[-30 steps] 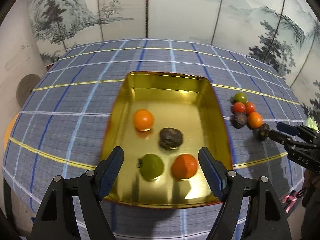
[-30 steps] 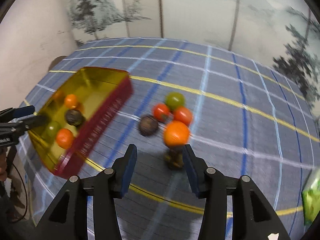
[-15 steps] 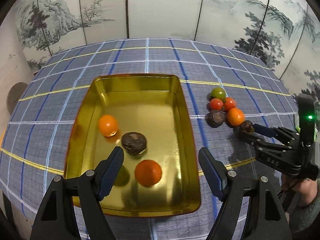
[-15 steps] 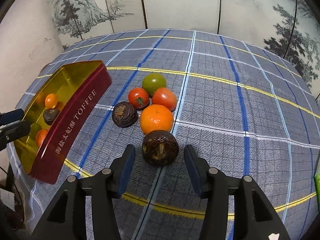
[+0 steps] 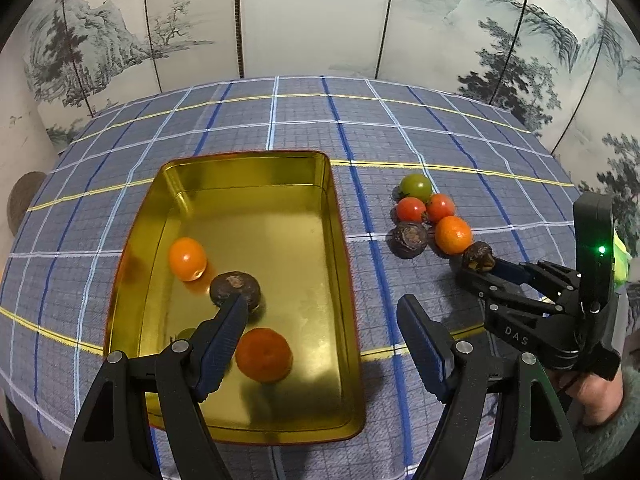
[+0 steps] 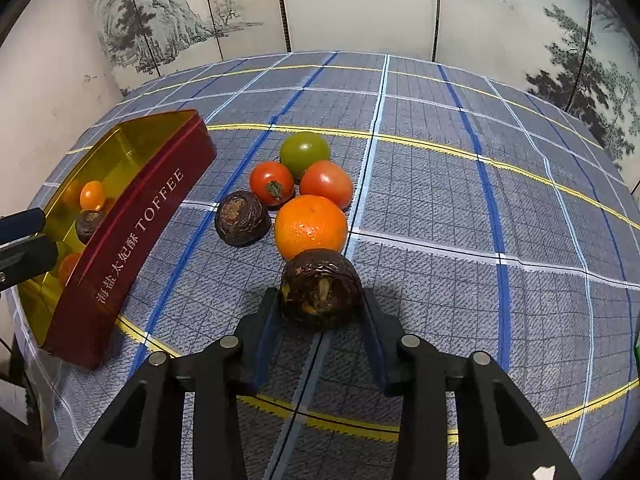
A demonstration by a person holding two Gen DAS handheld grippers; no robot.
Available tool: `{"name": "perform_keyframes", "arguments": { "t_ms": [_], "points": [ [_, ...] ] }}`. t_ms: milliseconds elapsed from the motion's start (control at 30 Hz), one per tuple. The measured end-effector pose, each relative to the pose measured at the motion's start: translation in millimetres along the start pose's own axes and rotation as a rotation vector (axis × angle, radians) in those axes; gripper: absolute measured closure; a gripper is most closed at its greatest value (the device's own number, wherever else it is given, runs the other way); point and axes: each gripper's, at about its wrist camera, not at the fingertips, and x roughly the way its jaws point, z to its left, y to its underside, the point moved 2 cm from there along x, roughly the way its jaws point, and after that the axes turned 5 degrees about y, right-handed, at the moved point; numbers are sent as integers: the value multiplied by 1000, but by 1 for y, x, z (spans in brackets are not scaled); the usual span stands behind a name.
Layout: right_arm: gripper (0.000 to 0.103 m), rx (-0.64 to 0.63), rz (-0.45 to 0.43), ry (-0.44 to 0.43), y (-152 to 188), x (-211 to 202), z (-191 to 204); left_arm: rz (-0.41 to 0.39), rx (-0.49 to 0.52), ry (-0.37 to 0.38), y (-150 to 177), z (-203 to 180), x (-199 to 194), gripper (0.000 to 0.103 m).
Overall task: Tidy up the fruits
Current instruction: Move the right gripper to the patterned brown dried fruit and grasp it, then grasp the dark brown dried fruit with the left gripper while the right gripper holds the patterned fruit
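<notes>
A gold tin tray (image 5: 256,168) with red outer walls (image 6: 132,236) holds an orange tomato (image 5: 187,259), a dark brown fruit (image 5: 235,290), an orange (image 5: 264,355) and a green fruit mostly hidden behind my left finger. My left gripper (image 5: 320,334) is open above the tray's near right part. On the cloth lie a green tomato (image 6: 304,153), two red tomatoes (image 6: 272,182), an orange (image 6: 311,226) and a dark fruit (image 6: 241,218). My right gripper (image 6: 320,304) is shut on another dark brown fruit (image 6: 321,289) at cloth level.
The table has a blue plaid cloth (image 6: 480,200). A painted folding screen (image 5: 320,16) stands behind it. A green packet (image 5: 622,256) lies at the right edge. A person's hand (image 5: 600,384) holds the right gripper.
My right gripper moved forward and closed on the near dark fruit. My left gripper drifted right, so the tray sits further left in its view.
</notes>
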Motion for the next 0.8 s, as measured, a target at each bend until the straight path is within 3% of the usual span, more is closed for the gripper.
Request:
{"name": "perform_keyframes", "arguments": {
  "t_ms": [800],
  "points": [
    [67, 140, -28, 129, -3, 3, -96, -2, 66, 75, -17, -51, 21, 27]
  ]
}}
